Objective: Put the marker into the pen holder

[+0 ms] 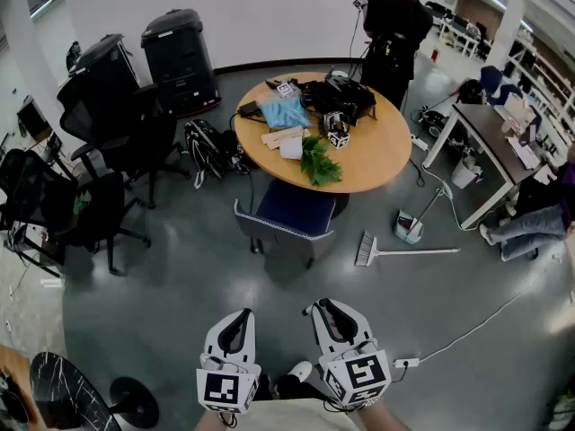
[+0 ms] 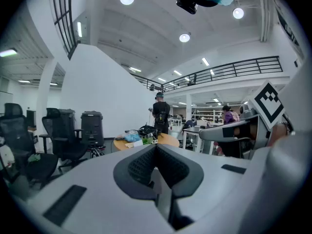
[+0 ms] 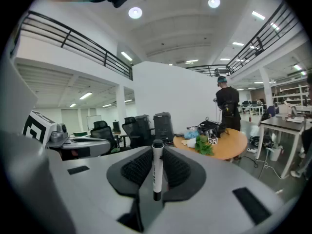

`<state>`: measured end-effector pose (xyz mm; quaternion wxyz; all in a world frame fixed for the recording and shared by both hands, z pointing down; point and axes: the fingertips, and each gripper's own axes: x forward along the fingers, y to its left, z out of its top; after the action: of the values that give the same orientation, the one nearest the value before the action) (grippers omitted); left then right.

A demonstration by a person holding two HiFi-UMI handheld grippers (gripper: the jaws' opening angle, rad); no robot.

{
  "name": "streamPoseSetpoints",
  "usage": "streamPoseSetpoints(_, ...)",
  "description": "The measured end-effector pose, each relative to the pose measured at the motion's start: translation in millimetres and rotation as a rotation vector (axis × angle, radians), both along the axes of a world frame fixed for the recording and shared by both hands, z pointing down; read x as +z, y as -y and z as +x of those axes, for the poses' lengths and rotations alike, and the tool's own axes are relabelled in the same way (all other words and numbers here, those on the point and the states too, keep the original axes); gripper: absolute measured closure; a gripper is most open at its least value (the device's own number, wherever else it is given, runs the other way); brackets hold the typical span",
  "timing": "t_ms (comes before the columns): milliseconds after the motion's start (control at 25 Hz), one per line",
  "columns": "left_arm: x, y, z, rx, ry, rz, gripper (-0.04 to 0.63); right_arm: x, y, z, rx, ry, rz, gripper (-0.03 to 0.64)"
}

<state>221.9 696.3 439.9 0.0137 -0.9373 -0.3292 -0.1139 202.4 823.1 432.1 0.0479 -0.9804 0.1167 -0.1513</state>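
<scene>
Right gripper view, marker [image 3: 157, 172] upright between jaws

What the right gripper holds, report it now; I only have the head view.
Observer: The right gripper is shut on a white marker, as the right gripper view shows.
Operator: Give me its orientation.
Observer: It stands upright between the jaws in that view, black cap at the top.
Operator: Now the left gripper.
Observer: The left gripper has its jaws together with nothing between them.
</scene>
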Motion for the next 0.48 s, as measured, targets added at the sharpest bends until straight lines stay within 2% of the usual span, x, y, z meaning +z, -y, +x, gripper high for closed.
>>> streamPoseSetpoints(200,2,71,14,-0.079,-0.009,-0.009,0.584,3,72,22,-0.081,0.002,-0.005,0.535)
streamPoseSetpoints(480,-4,195,26,-0.243,-0.022,-0.058,0.584,-4,202,48,-0.260,0.006,-0.036,0.535)
